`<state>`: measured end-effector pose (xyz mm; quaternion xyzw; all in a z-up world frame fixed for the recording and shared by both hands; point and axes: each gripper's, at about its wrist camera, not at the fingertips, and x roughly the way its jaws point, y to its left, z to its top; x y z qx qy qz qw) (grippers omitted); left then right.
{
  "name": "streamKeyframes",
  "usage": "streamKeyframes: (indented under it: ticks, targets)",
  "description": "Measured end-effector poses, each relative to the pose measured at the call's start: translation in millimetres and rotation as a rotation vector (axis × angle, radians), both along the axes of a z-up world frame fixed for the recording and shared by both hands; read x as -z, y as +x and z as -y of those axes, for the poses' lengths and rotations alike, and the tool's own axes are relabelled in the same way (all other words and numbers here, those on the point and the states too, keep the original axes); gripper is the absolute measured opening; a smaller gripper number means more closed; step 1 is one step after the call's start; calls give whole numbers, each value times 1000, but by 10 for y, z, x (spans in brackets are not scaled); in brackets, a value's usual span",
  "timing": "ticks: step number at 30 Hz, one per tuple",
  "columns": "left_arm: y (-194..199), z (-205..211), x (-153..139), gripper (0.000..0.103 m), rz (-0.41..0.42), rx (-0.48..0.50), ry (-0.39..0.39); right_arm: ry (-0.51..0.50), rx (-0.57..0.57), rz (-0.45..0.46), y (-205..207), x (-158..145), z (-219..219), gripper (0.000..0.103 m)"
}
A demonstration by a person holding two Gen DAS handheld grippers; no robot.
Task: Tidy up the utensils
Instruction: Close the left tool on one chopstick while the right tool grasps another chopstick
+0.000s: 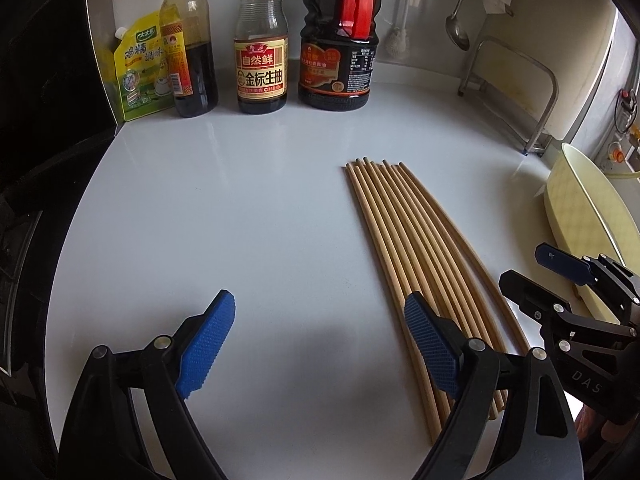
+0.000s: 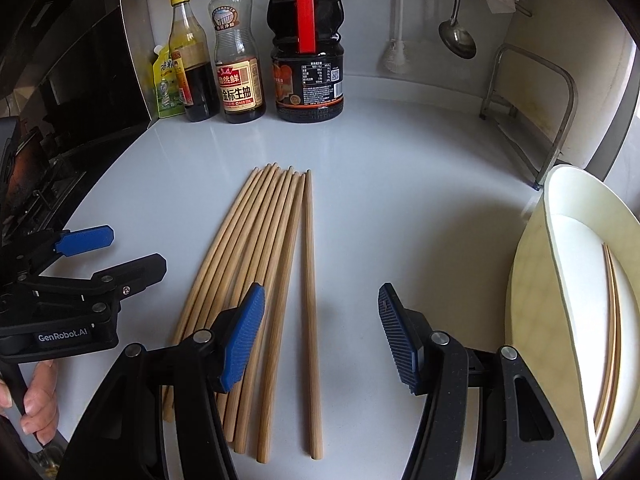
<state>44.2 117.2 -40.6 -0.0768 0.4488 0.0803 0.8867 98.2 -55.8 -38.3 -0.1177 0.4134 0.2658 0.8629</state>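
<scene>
While both pairs of jaws stand spread and hold nothing, the right gripper (image 2: 322, 334) is the one lined up for a pick: between its blue pads (image 2: 243, 338) lies the single chopstick (image 2: 311, 312) set slightly apart at the right edge of the bundle. That chopstick's long axis runs straight away from the camera, along the line the fingers point, so the jaws would close across its width. It rests flat on the white countertop (image 2: 400, 200), and no pad touches it.

Left of it, the remaining bamboo chopsticks (image 2: 256, 264) lie side by side in a fan, tips toward the sauce bottles (image 2: 240, 80) at the back wall. The left gripper (image 1: 316, 350) hangs over bare counter to the left of that bundle, its jaws wide and empty; its right pad (image 1: 430, 344) sits over the bundle's near ends, though contact cannot be judged.

By my reading, the right hand is nearer the loose stick and nearer the cream-coloured tray (image 2: 532, 264) at the right, where a few chopsticks (image 2: 612, 320) already lie.
</scene>
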Motion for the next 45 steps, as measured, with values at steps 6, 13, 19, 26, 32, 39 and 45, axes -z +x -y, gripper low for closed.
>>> streamKeyframes:
  ticks: [6,13,19,26,32,39,45]
  targets:
    - [41,40,54,86,-20,8,17,-36,-3,-6,43,101,-38,57]
    - [85,35,101,86,-26,8,16,-61,3,-9,79,172,-34,57]
    - [81,56,140,86,-33,13,-2,-89,14,-15,107,256,-23,57]
    - [103,143,121,87,-15,20,40,-70,29,-34,149,260,62,57]
    - [183,135,138,90,-12,7,84,-65,30,-38,155,254,75,57]
    - [197,151,194,91,-33,10,105,-63,29,-40,160,253,87,57]
    - [153,157,197,92,-31,14,143,-62,29,-40,159,253,85,57]
